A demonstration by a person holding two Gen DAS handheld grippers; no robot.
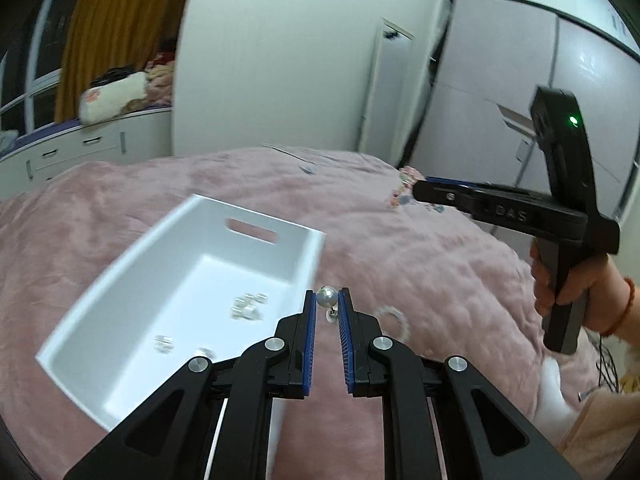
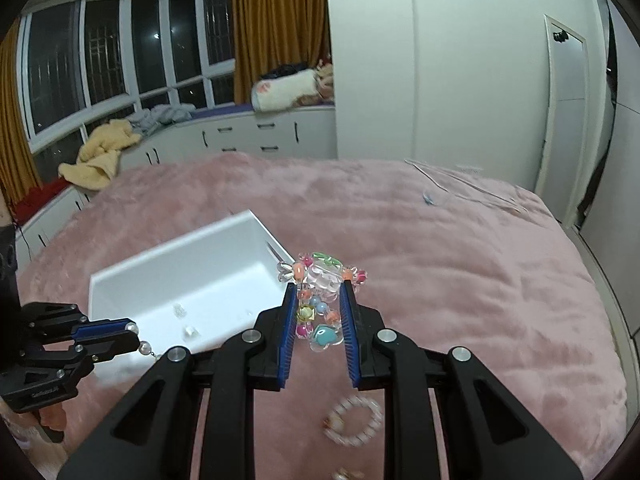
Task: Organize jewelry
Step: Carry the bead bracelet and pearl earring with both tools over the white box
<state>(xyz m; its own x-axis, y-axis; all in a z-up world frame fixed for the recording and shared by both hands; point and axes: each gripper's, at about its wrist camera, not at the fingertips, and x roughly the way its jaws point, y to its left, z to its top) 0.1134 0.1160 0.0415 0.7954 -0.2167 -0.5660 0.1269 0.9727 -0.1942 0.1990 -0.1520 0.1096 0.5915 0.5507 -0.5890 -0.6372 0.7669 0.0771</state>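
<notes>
My left gripper [image 1: 327, 300] is shut on a pearl earring [image 1: 327, 296], held above the near right corner of the white box [image 1: 256, 216]; it also shows in the right wrist view [image 2: 136, 338] with pearls at its tips. My right gripper [image 2: 319, 290] is shut on a colourful beaded bracelet [image 2: 320, 280], held above the pink blanket just right of the box [image 2: 120, 272]. In the left wrist view the right gripper [image 1: 418, 190] is off to the right with beads at its tip. Several small clear jewelry pieces [image 1: 248, 306] lie in the box.
A pale beaded bracelet [image 2: 354, 420] lies on the pink blanket [image 2: 460, 280] near me; it also shows in the left wrist view [image 1: 394, 318]. A thin chain [image 2: 460, 184] lies at the far side. White drawers and windows stand behind the bed.
</notes>
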